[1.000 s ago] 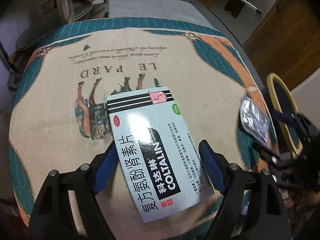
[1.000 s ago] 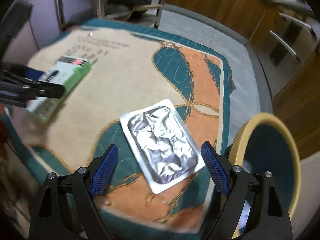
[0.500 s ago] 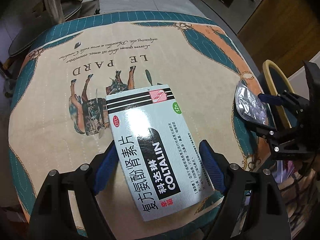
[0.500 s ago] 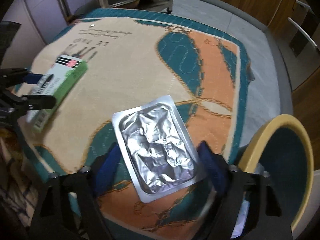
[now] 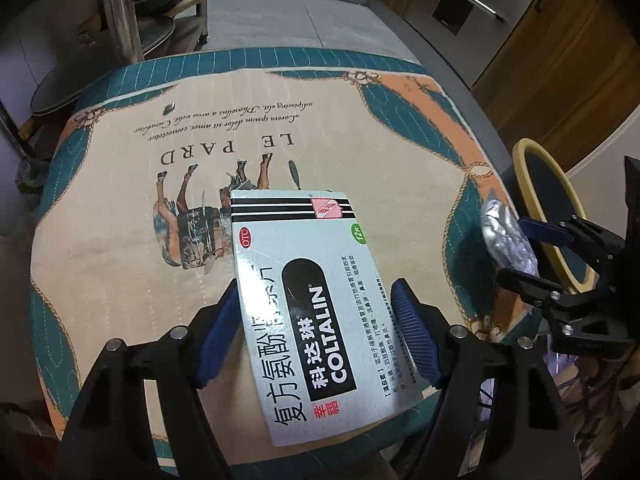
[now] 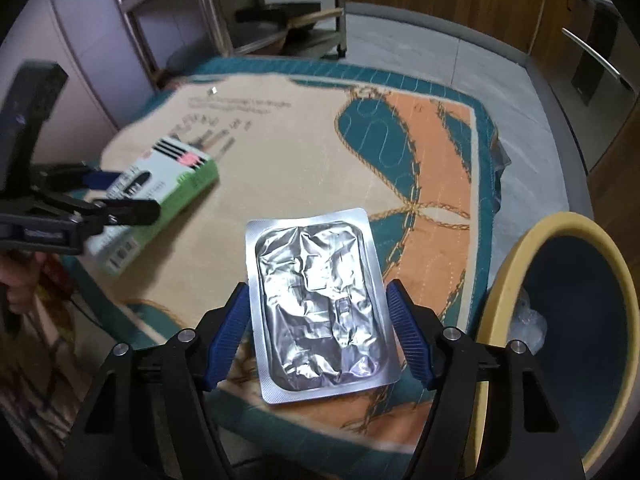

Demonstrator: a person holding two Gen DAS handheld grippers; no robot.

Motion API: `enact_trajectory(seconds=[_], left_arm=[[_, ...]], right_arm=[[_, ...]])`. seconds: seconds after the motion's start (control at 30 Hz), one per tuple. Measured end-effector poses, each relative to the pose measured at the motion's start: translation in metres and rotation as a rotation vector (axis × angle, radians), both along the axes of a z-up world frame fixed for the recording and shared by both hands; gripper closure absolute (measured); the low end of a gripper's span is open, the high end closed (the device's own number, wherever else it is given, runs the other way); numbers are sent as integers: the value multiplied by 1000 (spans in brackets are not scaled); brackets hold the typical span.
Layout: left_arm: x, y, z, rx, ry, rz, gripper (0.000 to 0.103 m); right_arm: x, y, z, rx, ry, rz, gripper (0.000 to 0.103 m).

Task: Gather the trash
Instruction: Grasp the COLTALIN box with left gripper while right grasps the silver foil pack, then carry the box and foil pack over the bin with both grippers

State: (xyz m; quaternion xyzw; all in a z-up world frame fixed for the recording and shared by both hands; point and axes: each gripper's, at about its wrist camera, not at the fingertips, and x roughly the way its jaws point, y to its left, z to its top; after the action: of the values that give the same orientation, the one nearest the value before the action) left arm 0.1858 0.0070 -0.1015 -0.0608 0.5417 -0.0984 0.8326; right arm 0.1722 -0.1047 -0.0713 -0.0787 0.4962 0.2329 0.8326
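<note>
A white and green medicine box point(image 5: 308, 296) marked COLTALIN is between the pads of my left gripper point(image 5: 316, 334), which is shut on its sides; it also shows in the right wrist view point(image 6: 160, 200). A silver foil blister pack point(image 6: 320, 300) sits between the pads of my right gripper point(image 6: 318, 330), which is shut on its edges; it shows in the left wrist view point(image 5: 506, 236) too. Both are held just above the patterned table cloth point(image 5: 360, 128). A bin with a yellow rim point(image 6: 516, 264) stands right of the table.
The bin point(image 5: 528, 184) holds some clear plastic point(image 6: 528, 320). A metal rack point(image 6: 280, 32) with pans stands behind the table. Wooden cabinets point(image 5: 560, 20) line the back right. A small scrap point(image 5: 169, 108) lies on the far part of the cloth.
Both grippers closed in on their items and lifted them slightly. The right gripper's pads went from wide apart to touching the blister pack's edges, and the pack turned more upright in view.
</note>
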Motion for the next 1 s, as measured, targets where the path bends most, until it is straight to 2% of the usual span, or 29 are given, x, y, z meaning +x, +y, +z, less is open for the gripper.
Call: enact_trajectory(seconds=[0.33,0.53,0.73,1.0], left_arm=[[-10,-11,19,-19,-48,-2,31],[-16,-25,43,-46,-101,-33,31],[-19,-53,67,-86,-153,-89,31],[-18,-111,86,-105,-183,-210,31]], right_arm=[[-19,-16,30,100,-39,-58,33],[-36,-48,56,166,-89,-124,33],[-53,-85,74,231,-116,-197,33],[-74,-139,90,231,-174,-329,33]])
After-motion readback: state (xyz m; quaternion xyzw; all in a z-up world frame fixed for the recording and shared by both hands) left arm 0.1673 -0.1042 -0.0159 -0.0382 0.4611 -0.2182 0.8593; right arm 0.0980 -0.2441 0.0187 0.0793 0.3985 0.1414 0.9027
